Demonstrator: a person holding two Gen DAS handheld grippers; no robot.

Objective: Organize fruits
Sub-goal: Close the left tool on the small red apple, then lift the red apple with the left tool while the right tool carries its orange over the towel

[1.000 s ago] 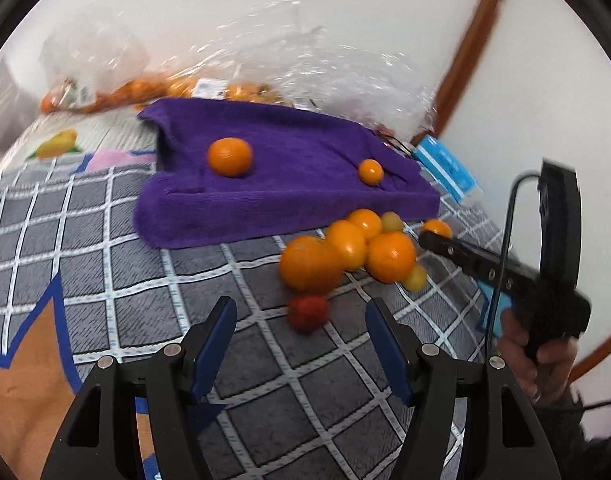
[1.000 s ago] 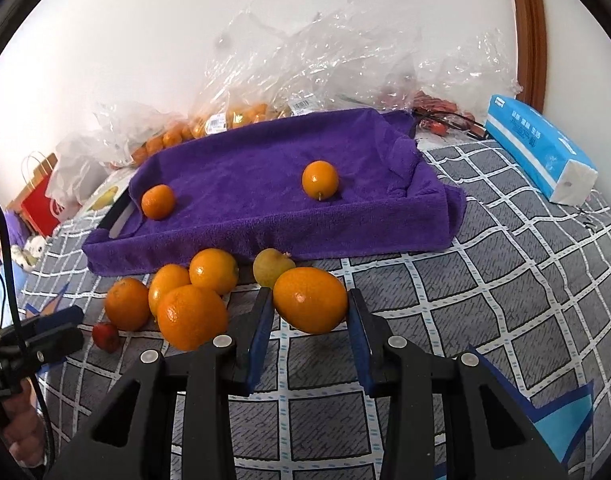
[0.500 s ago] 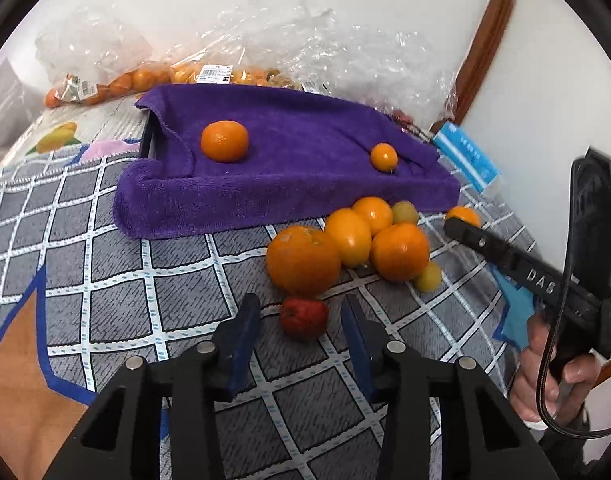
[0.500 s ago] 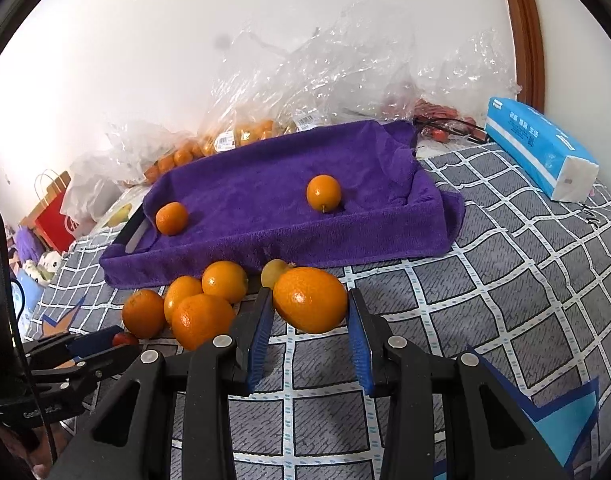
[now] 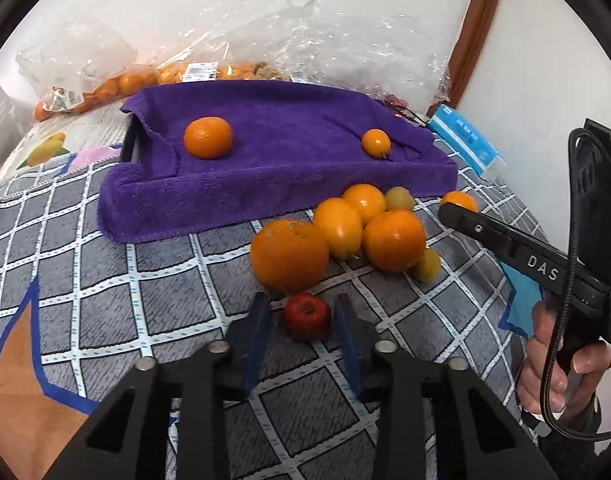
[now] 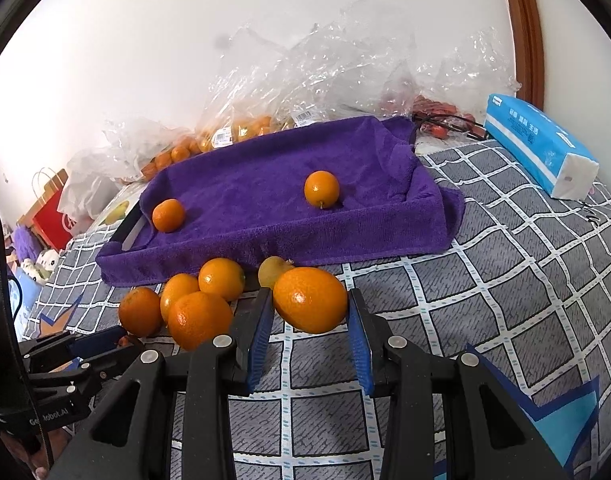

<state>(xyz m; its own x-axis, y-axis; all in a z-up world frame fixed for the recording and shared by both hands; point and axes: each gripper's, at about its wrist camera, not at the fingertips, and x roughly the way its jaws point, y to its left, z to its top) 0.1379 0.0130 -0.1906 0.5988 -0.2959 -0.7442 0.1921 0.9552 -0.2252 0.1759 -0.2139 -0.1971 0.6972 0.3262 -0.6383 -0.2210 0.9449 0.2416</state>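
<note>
**Both tongs at the fruit pile, tray waiting behind**

Nearest the left camera, the left tongs (image 5: 302, 322) straddle a small red fruit (image 5: 307, 315) lying on the checked bedcover (image 5: 105, 280). The blue pads stand close on either side of it, but whether they already press the skin I cannot tell; narrow slivers of shadow hide the contact. The straddle suits a fruit this small, since closing from both sides keeps it from rolling off.

In the right camera, the right tongs (image 6: 310, 322) grip a large orange (image 6: 310, 299) across its widest part, both pads touching it. It appears lifted off the cover, judging by its height against the pile, which suggests it is being carried toward the tray.

Just behind the red fruit sits the loose pile (image 5: 341, 232): several oranges and a couple of small yellowish fruits touching one another, gathered against the front edge of the tray. These are probably still to be sorted.

Beyond them lies the tray draped in a purple towel (image 5: 265, 168). It holds two oranges, a bigger one (image 5: 207, 137) toward the left and a smaller one (image 5: 376, 142) toward the right, well apart, perhaps sorted by size.

Farthest back, clear plastic bags (image 6: 325, 72) with more fruit rest against the wall, and a blue tissue pack (image 6: 541, 144) lies to the right.
</note>
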